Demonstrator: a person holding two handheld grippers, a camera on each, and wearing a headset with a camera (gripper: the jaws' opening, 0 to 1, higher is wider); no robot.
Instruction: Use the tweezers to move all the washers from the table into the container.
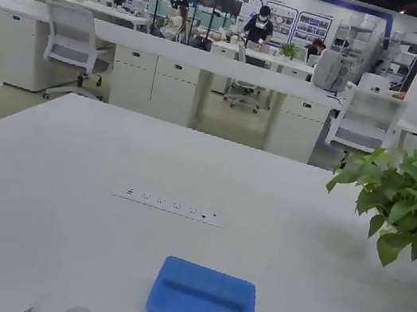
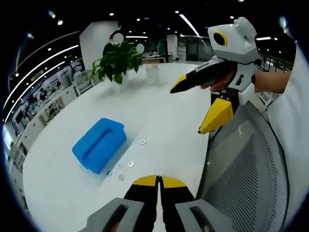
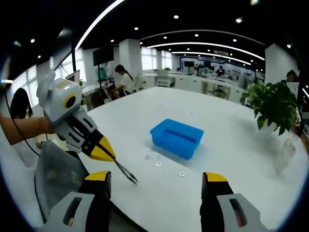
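**Tweezers in the air, washers waiting beside the box**

The washers (image 3: 158, 164) are lying loose on the desk (image 3: 236, 159). I'm counting about five, scattered just beside the container (image 3: 170, 144) on its side facing the desk's near edge, with one sitting a little apart from the cluster. Nothing is touching them.

The tweezers (image 3: 126, 175) are poking out of the left gripper (image 2: 158, 182), whose jaws are pressing together on the handle. Their tips are hovering over the near edge, apart from the washers. The right gripper (image 3: 155, 179) is hanging alongside with its jaws spread wide, carrying nothing.

I'm reading this as the approach to the first pick. These flat rings are likely going to skate on the smooth top, so I'm thinking the tips should be coming down steeply over the outlying washer. One prong should be going through the hole or hooking the rim before the pinch, and the lift should be going straight up so its neighbours aren't being nudged.

The container is sitting open-topped near the middle of the near edge. From the head view its inside is looking bare blue, and I'm making out no washer in it. A plant (image 3: 270, 104) is standing well off toward the desk's right edge, clear of the short carry.
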